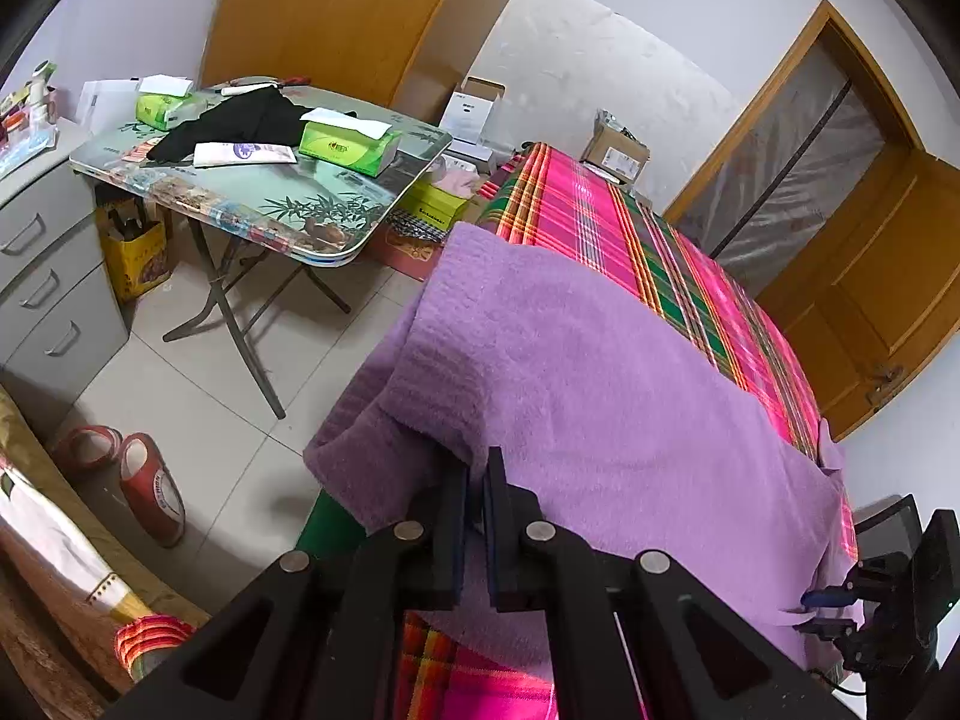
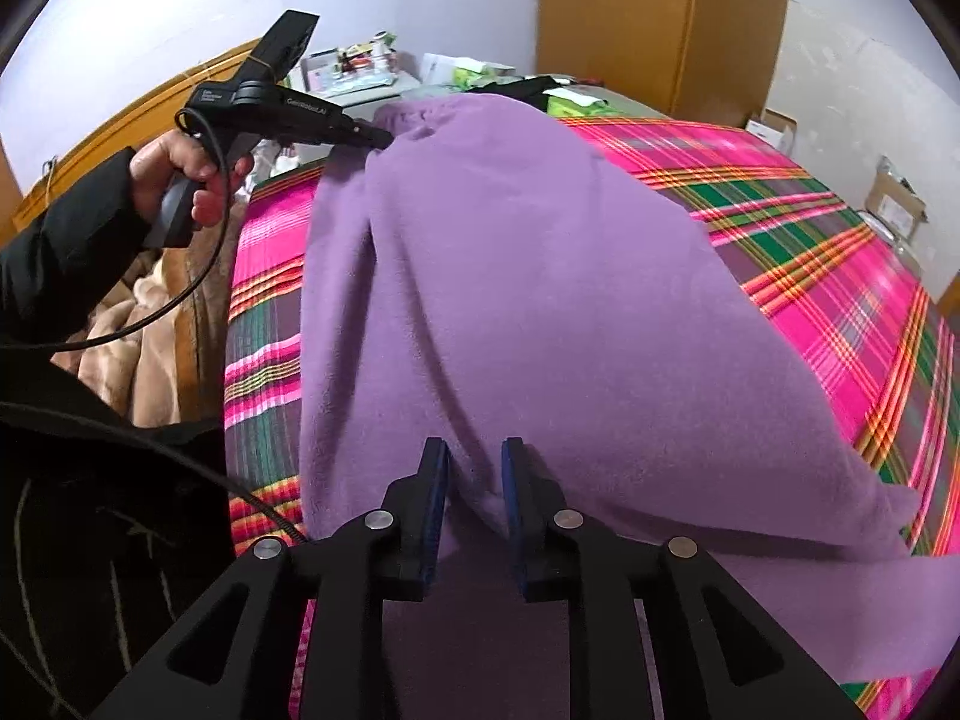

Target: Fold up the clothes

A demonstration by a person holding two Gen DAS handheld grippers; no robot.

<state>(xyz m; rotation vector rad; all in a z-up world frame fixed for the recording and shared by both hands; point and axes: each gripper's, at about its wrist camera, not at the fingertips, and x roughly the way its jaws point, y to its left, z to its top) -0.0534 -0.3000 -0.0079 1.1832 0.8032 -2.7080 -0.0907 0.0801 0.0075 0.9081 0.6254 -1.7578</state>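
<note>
Gripping a fold of the purple fleece garment (image 1: 600,396) with my left gripper (image 1: 475,468), I see its two pads pressed nearly together on the cloth at the bed's left edge, where a thick cuff or hem droops over the side. My right gripper (image 2: 475,456) sits at the near edge of the bed with its jaws parted; fleece lies between and under the fingers (image 2: 433,480), but I cannot tell whether it is actually pinched (the gap looks too wide for a firm hold). The garment is spread across the pink, green and orange plaid bedcover (image 2: 840,276), bulging up in the middle and stretched between the two grippers. From the right wrist view, a hand (image 2: 180,174) in a dark sleeve (image 2: 66,240) holds the left gripper's pistol handle, its tip buried in the garment's far left corner. Beyond the bed's left edge stands a folding table (image 1: 270,204) carrying two green tissue boxes (image 1: 351,147) and a black cloth (image 1: 240,120). Red slippers (image 1: 150,486) rest on the tiled floor (image 1: 198,396) beside it.
</note>
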